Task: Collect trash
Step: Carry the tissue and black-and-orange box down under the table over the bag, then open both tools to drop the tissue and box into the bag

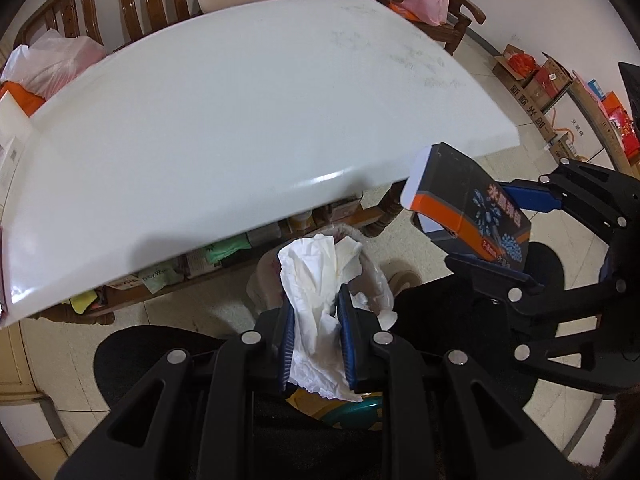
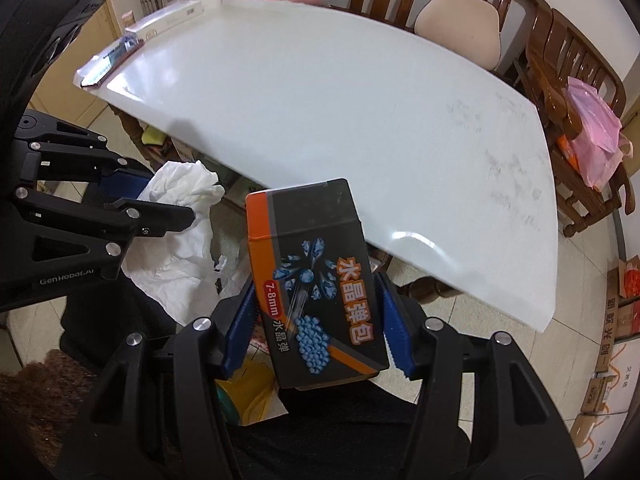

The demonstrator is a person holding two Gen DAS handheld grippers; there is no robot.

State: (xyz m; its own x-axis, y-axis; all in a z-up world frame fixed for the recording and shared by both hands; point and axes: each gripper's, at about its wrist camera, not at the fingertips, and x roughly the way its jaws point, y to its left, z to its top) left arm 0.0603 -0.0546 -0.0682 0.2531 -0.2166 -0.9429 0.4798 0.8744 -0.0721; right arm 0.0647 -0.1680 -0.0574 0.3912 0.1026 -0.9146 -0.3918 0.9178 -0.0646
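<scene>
Two grippers, both loaded: left gripper (image 1: 314,344) fingers pinch a crumpled white tissue (image 1: 316,280); right gripper (image 2: 320,320) fingers clamp a black-and-orange cardboard box (image 2: 320,280). The white bench (image 1: 224,120) lies beyond both.

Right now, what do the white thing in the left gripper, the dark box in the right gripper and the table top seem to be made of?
White thing: soft tissue paper, matte, by its crumpled folds and torn edges. Dark box: probably thin printed cardboard, slightly glossy, with sharp folded edges. Table top: smooth glossy white surface that reflects the lamp; perhaps lacquered board, glass or plastic, I cannot tell which.
</scene>
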